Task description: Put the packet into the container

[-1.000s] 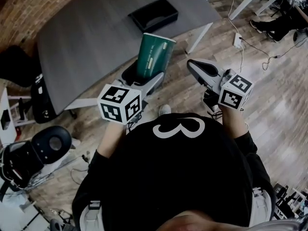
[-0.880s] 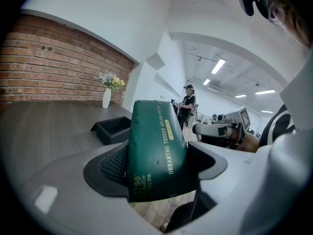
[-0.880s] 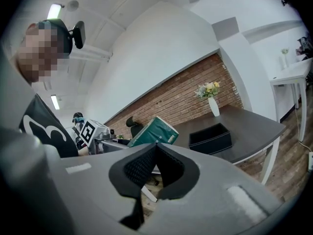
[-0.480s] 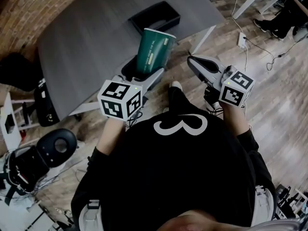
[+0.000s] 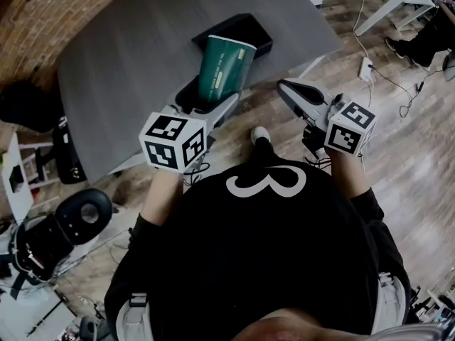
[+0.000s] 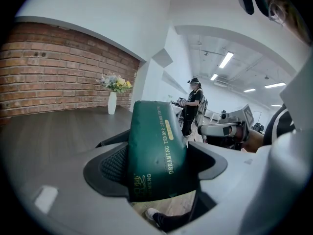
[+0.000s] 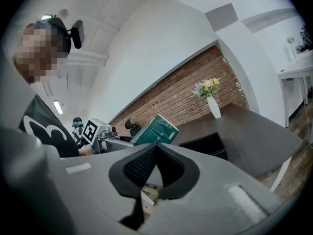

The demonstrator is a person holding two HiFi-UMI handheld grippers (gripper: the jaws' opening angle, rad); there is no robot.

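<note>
A dark grey table [image 5: 121, 55] fills the upper left and centre of your head view, standing on a wooden plank floor [image 5: 405, 162]. An open black container [image 5: 238, 23] lies on it at top centre, near its right-hand edge. In your left gripper view, a white vase [image 6: 112, 103] of flowers stands on it left of centre.
</note>
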